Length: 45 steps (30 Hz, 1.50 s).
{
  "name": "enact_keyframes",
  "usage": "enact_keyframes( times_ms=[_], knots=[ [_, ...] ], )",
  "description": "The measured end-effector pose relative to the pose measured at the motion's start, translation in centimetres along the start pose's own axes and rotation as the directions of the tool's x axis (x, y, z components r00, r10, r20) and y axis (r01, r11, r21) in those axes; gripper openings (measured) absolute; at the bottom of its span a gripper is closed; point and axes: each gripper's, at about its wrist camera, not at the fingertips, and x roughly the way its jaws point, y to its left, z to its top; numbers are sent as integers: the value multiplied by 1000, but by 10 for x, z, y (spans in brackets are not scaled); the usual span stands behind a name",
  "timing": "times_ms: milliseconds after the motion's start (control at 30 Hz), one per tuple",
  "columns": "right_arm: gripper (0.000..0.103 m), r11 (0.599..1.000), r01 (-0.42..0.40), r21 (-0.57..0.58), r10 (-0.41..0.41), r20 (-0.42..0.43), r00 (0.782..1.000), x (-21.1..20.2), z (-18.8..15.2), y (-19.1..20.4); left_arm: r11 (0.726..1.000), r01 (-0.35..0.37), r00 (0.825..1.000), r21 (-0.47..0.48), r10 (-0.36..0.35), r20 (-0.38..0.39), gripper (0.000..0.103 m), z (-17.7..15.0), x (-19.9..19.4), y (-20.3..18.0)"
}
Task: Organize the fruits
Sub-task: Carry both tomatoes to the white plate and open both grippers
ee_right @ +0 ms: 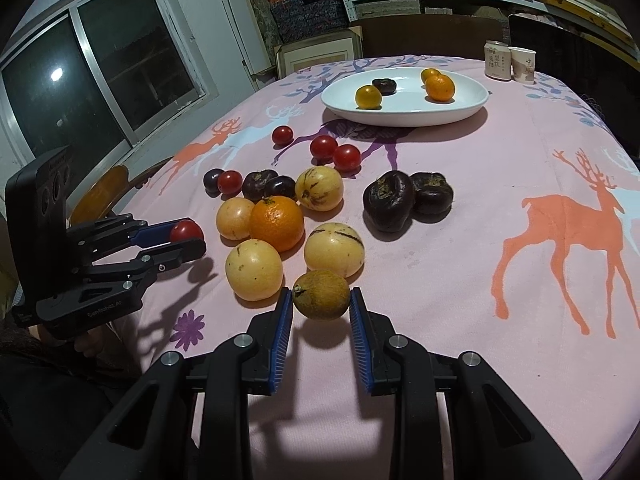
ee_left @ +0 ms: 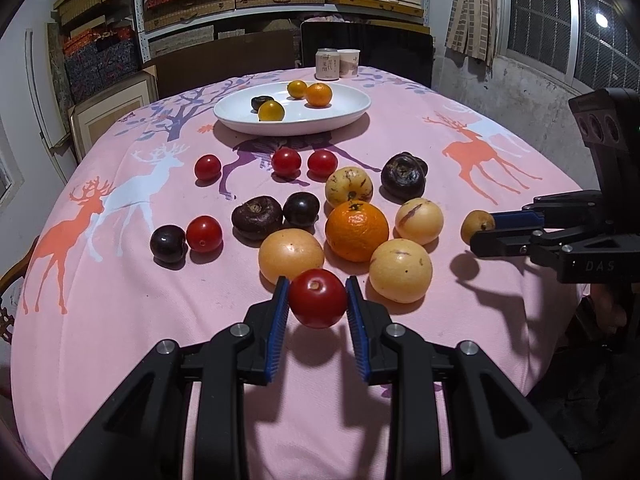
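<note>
My left gripper [ee_left: 318, 300] is shut on a red tomato [ee_left: 318, 298] and holds it above the pink cloth; both show in the right wrist view, gripper [ee_right: 188, 240] and tomato [ee_right: 186, 231]. My right gripper [ee_right: 321, 300] is shut on a small brownish-yellow fruit [ee_right: 321, 294], lifted off the cloth; they also show in the left wrist view, gripper [ee_left: 482, 229] and fruit [ee_left: 476, 226]. A white plate [ee_left: 352, 110] at the far side holds two yellow fruits, an orange and a dark fruit. Loose tomatoes, dark fruits, yellow melons and an orange [ee_left: 356, 231] lie between.
A round table with a pink deer-print cloth [ee_left: 120, 320] carries everything. A can [ee_left: 327, 64] and a paper cup [ee_left: 349, 62] stand behind the plate. A dark chair back [ee_left: 366, 50] and shelves of boxes stand beyond the table. A window is on one side.
</note>
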Motion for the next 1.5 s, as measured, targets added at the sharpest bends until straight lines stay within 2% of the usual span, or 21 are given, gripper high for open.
enact_keyframes(
  times_ms=[133, 267, 400, 567, 700, 800, 867, 1000, 1100, 1167, 1233, 1433, 1467, 1500],
  knots=[
    [29, 1000, -12, 20, 11, 30, 999, -14, 10, -8, 1000, 3, 1000, -2, -3, 17, 28, 12, -7, 4],
    [29, 1000, -2, 24, 0, 72, 997, -31, 34, -18, 1000, 9, 999, 9, -9, 41, 28, 39, -12, 7],
    [29, 1000, 8, 29, -11, 116, 993, -44, 72, -32, 1000, 5, 997, 22, -7, 77, 28, 86, -7, 17],
    [29, 999, 2, 43, -8, 141, 990, -37, 128, -52, 1000, -1, 996, -2, 1, 85, 28, 153, 25, 46],
    [29, 998, 5, 56, -12, 125, 992, -2, 176, -71, 999, -27, 998, -27, 28, 49, 28, 200, 77, 70],
    [29, 997, 30, 66, -36, 92, 995, 40, 202, -86, 998, -42, 999, -47, 43, 3, 28, 225, 126, 87],
    [29, 996, 50, 78, -55, 59, 997, 69, 213, -96, 997, -38, 998, -66, 35, -45, 28, 235, 160, 96],
    [29, 993, 85, 80, -85, -6, 996, 123, 225, -110, 998, -54, 991, -45, 48, -123, 28, 239, 213, 97],
    [30, 992, 106, 70, -104, -25, 994, 146, 229, -114, 997, -58, 988, -59, 49, -148, 28, 238, 233, 103],
    [34, 992, 116, 59, -115, -21, 993, 153, 232, -113, 996, -55, 989, -70, 45, -142, 32, 239, 235, 108],
    [42, 990, 126, 58, -125, -8, 992, 151, 233, -112, 994, -52, 992, -100, 40, -123, 54, 240, 229, 113],
    [42, 991, 107, 78, -112, 62, 992, 105, 218, -104, 991, -26, 999, -133, 22, -31, 57, 235, 169, 113],
    [42, 991, 100, 86, -106, 69, 992, 93, 210, -102, 992, -28, 999, -121, 26, -19, 60, 230, 155, 110],
    [43, 991, 96, 94, -103, 73, 992, 84, 202, -100, 993, -34, 999, -109, 33, -8, 69, 225, 143, 106]
  ],
)
